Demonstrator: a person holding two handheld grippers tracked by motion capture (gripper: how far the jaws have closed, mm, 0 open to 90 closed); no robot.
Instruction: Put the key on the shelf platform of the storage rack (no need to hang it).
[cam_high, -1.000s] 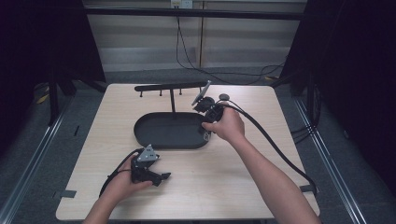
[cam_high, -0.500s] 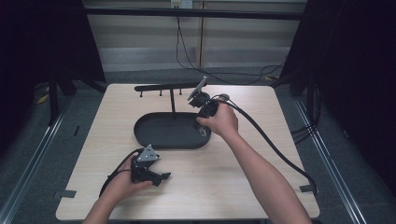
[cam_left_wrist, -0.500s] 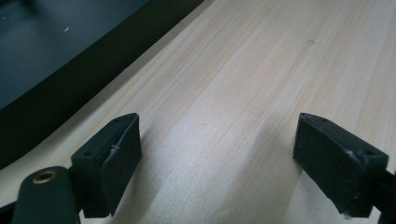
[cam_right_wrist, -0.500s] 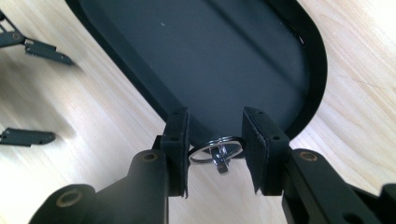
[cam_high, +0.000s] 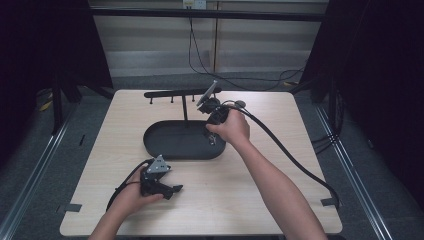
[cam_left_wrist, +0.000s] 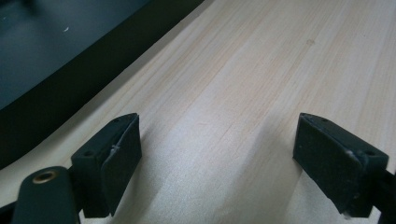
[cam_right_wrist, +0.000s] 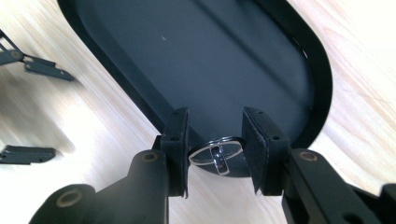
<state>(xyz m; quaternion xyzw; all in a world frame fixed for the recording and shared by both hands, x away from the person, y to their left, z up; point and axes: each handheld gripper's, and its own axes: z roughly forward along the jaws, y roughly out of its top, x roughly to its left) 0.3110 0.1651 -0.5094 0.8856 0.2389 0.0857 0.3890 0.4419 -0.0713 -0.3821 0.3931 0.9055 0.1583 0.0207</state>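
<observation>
We are pinching a small silver ring in our right hand-held gripper, over the black tray's rim. Our left hand-held gripper is resting spread and empty near the counter's front edge. Whether the ring is going in or coming out, we cannot tell.

The silver ring sits partly hidden between the fingers, its details blurred.

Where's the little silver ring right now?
In the right gripper view, the silver ring sits between the right tool jaws, over the near end of the black oval tray. Whether it is clamped is unclear.
</observation>
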